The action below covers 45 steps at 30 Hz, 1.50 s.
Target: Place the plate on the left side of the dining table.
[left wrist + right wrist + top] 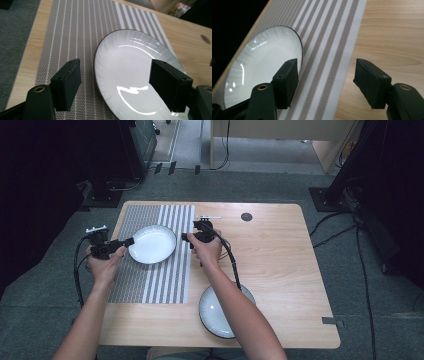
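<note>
Two tools flank the plate on the striped mat: left tool and right tool, both gaping wide, holding nothing.

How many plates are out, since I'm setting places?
2. One plate lies on the striped placemat between the two grippers; the other plate sits on bare table near the front edge, partly under the right forearm.

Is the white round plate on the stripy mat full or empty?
Empty. The white round plate on the striped mat shows only bare, shiny white surface.
</note>
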Each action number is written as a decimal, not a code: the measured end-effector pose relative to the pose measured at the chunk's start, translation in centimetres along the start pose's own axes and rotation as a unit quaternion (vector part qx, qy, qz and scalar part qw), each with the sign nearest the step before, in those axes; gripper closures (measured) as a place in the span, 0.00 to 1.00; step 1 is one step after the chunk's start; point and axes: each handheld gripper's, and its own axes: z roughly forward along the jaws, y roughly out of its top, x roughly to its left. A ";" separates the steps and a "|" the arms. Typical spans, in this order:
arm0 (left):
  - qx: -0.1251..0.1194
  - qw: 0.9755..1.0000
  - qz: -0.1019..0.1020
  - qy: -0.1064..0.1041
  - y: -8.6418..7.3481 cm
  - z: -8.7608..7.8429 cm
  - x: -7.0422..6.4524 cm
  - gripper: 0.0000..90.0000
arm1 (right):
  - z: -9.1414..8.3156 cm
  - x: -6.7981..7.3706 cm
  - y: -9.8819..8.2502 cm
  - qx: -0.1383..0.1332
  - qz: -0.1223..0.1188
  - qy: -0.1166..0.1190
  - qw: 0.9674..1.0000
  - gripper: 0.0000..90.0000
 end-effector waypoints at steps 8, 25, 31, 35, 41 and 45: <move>-0.026 1.000 0.011 -0.002 -0.6 -1.6 -1.3 0.23 | -3.5 -1.8 0.2 -0.017 -0.013 0.023 1.000 0.38; -0.049 0.998 0.047 -0.012 -4.1 -4.7 -2.8 0.16 | -10.4 -5.1 -2.0 -0.061 -0.034 0.022 0.997 0.28; -0.063 0.997 0.041 -0.024 -5.3 -6.7 -2.4 0.16 | -12.1 -6.2 -3.0 -0.064 -0.035 0.031 0.997 0.27; -0.062 0.997 0.041 -0.030 -6.2 -7.8 -2.4 0.16 | -13.2 -6.7 -3.9 -0.072 -0.035 0.041 0.996 0.28; -0.079 0.994 0.068 -0.015 -7.7 -9.0 -2.8 0.16 | -14.6 -7.4 -5.5 -0.075 -0.035 0.045 0.996 0.28; -0.086 0.994 0.071 -0.006 -8.6 -9.5 -2.9 0.16 | -15.4 -7.9 -6.5 -0.075 -0.038 0.047 0.995 0.28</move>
